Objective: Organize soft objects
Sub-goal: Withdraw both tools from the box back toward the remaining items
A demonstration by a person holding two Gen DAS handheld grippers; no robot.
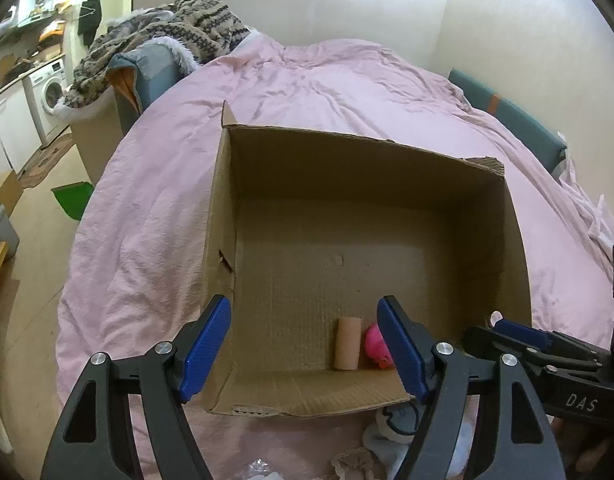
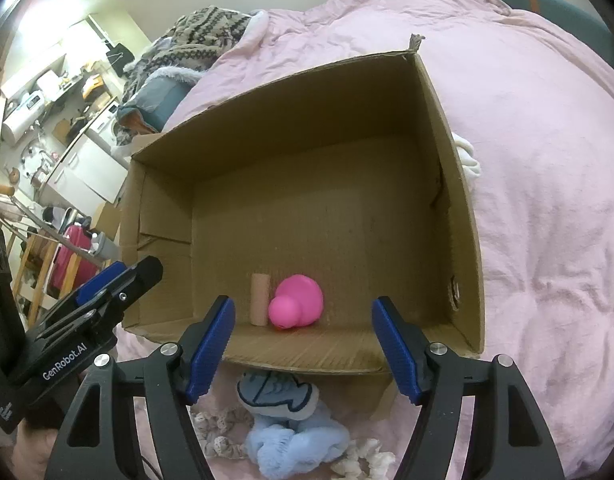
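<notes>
Cardboard box (image 2: 463,200) lies open-top on the pink bed (image 2: 547,160). Inside, a smooth tan tube (image 2: 260,300) stands upright beside a round pink toy (image 2: 297,300). Left gripper (image 1: 305,348) and right gripper (image 2: 303,346) both gape wide, holding nothing.

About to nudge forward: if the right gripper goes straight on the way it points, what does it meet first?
Probably the pink toy on the floor of the cardboard box. The right gripper is open and empty, roughly over the box's near edge; depth is uncertain.

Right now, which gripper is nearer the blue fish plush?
Right. The right gripper hangs just above the blue fish plush; the left gripper sits farther left, over the box.
</notes>
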